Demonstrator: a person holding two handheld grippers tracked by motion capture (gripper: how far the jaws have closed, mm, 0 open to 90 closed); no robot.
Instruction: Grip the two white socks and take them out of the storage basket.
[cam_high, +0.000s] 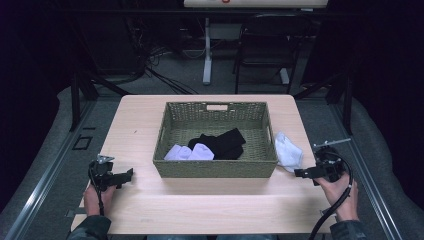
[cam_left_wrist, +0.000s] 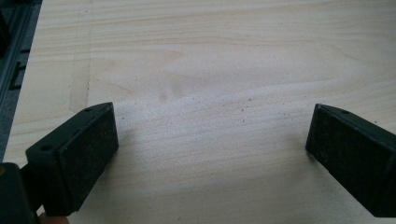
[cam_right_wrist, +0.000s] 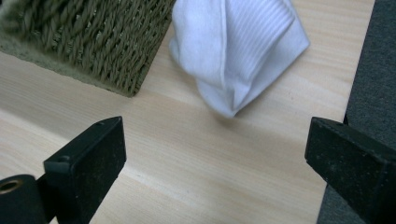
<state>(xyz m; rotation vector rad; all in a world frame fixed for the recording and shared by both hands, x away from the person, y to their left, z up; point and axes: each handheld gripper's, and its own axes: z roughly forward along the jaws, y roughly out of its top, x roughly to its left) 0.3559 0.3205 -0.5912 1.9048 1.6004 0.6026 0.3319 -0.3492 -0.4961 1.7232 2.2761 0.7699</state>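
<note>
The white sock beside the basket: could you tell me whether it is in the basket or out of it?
Out. The white sock lies bunched on the table, against the basket outer right wall.

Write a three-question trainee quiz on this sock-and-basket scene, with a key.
1. True or false: the white sock outside the basket lies at its right end.
2. Which gripper is nearer that sock: A) left gripper B) right gripper?
3. What colours are the socks inside the basket?

Key:
1. True, on the table beside the right wall.
2. B; its jaws stand open with nothing between them.
3. Black socks and white socks.
</note>
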